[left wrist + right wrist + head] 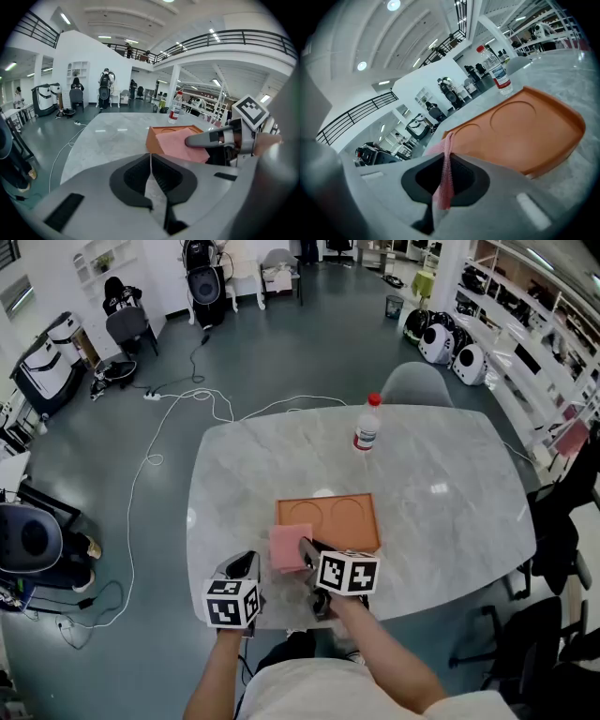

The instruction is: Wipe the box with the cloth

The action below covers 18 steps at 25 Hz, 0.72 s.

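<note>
The orange box (342, 517) lies on the marble table (441, 493), in the part of the table close to the person. The pink cloth (289, 547) is at the near left corner of the box; it covers that corner and goes a little past the near edge of the box. The right gripper (306, 551) is at the same corner, and in the right gripper view its jaws are pressed together on a fold of the cloth (446, 159), with the flat top of the box (520, 131) just behind it. The left gripper (246, 566) is to the left of the box and nearer to the person, apart from the box and from the cloth. In the left gripper view its jaws meet and nothing is between them. A water bottle (367, 425) stands upright on the far side of the box, well apart from it.
</note>
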Motion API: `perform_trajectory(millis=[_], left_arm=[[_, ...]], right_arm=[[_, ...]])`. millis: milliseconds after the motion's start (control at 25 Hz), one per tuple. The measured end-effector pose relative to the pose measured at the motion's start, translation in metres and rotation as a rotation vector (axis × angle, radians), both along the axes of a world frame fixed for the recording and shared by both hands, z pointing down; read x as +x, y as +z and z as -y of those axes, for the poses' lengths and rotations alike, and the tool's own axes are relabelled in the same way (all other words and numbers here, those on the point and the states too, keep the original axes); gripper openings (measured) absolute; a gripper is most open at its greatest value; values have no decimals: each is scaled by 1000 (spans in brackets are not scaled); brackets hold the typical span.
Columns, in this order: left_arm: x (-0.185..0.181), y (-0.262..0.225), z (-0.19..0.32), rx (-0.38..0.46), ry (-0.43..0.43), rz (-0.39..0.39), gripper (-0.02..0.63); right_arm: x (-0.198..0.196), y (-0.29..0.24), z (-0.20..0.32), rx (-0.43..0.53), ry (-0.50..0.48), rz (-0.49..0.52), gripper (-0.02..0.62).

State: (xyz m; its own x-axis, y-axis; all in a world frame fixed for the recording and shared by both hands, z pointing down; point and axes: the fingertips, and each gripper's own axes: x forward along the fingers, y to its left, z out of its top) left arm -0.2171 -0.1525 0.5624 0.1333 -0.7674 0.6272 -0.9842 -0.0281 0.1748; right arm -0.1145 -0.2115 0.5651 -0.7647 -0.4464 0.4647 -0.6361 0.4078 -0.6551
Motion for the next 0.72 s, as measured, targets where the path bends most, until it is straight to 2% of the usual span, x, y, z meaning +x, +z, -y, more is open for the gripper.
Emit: perform_trajectory(millis=[720], left_arm=[[35, -2, 14, 11, 64, -3, 17]], right_arm=[[64, 1, 12, 34, 82, -67, 17]])
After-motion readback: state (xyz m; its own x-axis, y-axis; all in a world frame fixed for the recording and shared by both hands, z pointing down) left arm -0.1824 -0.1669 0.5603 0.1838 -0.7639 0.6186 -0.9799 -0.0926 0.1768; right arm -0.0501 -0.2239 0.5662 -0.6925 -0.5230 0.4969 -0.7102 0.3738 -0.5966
